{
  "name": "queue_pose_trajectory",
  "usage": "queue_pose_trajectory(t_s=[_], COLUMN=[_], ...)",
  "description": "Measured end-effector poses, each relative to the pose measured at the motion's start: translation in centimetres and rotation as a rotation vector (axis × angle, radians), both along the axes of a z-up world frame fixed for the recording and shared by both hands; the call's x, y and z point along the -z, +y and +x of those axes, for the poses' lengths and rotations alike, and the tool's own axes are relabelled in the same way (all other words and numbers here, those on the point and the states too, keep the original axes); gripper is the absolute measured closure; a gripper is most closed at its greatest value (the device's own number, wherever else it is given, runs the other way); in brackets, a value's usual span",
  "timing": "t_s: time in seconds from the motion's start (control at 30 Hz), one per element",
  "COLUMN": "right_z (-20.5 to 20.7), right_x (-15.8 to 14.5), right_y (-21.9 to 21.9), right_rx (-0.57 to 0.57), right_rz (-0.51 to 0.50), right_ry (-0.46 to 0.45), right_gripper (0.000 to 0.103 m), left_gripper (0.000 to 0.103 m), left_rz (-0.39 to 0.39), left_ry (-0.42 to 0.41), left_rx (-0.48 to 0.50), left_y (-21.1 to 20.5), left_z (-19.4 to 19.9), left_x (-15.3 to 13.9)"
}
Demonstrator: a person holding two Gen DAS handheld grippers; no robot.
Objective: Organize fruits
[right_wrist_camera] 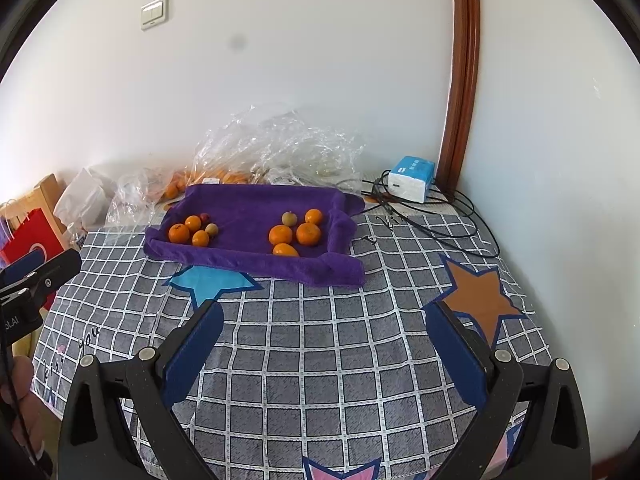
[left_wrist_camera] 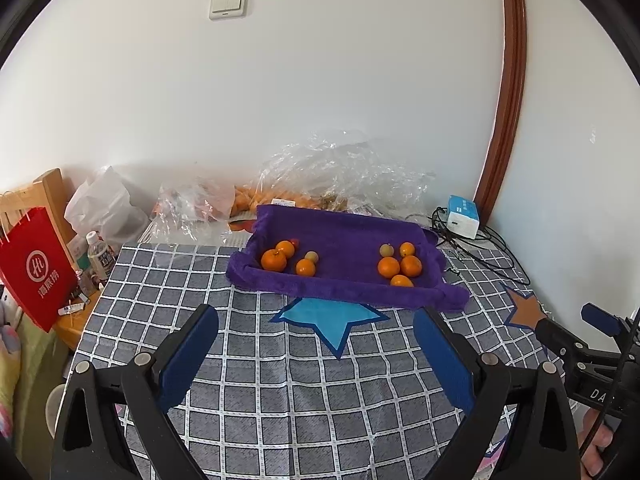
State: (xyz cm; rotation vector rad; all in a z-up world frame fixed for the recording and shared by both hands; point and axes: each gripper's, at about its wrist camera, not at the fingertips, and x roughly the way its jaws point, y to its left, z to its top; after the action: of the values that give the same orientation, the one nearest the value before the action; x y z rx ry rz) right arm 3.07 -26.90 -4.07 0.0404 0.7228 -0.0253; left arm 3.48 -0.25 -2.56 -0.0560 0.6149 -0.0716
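My left gripper (left_wrist_camera: 316, 344) and right gripper (right_wrist_camera: 324, 340) gape wide, holding nothing. The tangerines (left_wrist_camera: 274, 260) sit on the purple towel (left_wrist_camera: 344, 236), well ahead of both.

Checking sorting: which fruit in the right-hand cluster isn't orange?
The small yellowish-brown fruit at the cluster's back left; the other four there are bright orange.
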Motion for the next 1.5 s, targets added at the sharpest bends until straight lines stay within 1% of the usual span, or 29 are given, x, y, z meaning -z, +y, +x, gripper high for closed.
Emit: queue_pose_trajectory(t_s=[0.47, 1.5], right_z=[-0.41, -0.54], right_x=[-0.02, 0.04], right_y=[-0.51, -0.49], right_rx=[0.021, 0.022], right_rz=[0.009, 0.018], right_ry=[-0.004, -0.004], right_gripper=[0.003, 0.003], left_gripper=[0.004, 0.004], left_rz=[0.006, 0.004], left_ry=[0.008, 0.011], left_rx=[0.011, 0.010], left_y=[-0.42, -0.16], left_z=[-0.23, -0.16], left_x=[0.16, 0.20])
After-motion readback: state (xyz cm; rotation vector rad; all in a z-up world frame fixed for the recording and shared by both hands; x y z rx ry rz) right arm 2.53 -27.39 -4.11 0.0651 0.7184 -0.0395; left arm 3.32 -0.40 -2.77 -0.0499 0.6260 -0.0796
